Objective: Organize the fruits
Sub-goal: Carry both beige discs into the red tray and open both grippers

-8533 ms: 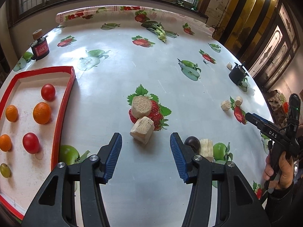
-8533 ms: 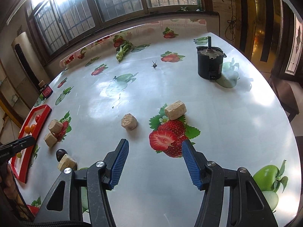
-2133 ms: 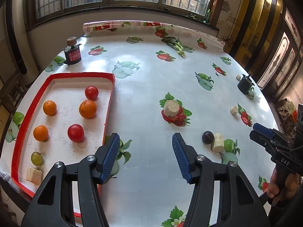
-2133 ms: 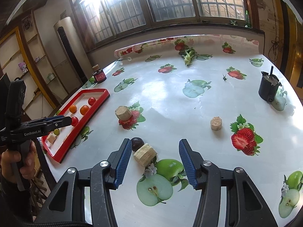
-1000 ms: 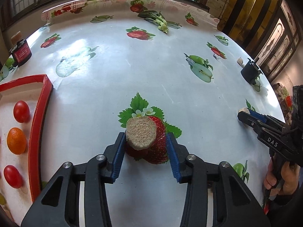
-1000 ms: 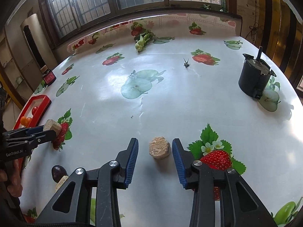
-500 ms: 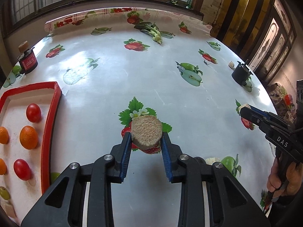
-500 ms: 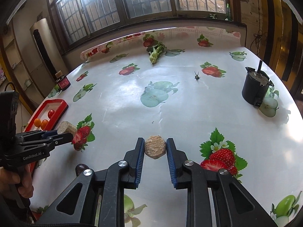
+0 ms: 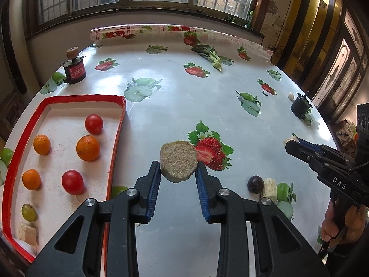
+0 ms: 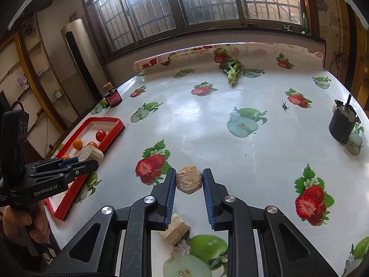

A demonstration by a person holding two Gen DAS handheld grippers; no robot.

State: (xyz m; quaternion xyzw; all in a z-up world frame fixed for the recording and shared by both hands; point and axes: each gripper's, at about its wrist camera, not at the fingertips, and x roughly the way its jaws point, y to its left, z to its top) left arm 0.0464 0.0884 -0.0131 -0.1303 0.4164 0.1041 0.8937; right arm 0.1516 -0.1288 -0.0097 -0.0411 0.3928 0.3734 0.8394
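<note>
Now both lifted off the bench (image 9: pixel 161 106): left claw (image 9: pixel 178 176) clamped on a round cork block (image 9: pixel 178 170), right claw (image 10: pixel 189 181) gripping a smaller cork piece (image 10: pixel 189 182).

Both my grippers are black plastic with ribbed blue pads (image 9: pixel 153 190) and silver screws; left gripper (image 9: pixel 177 184) says GenRobot.AI, right gripper (image 10: pixel 189 192) says DAS.

We saw a white desk (image 9: pixel 175 106) printed with red strawberries and green apples. The tray (image 9: pixel 116 138) had a red rim, holding orange and red fruits; the black grippers' jaws were blue-padded.
</note>
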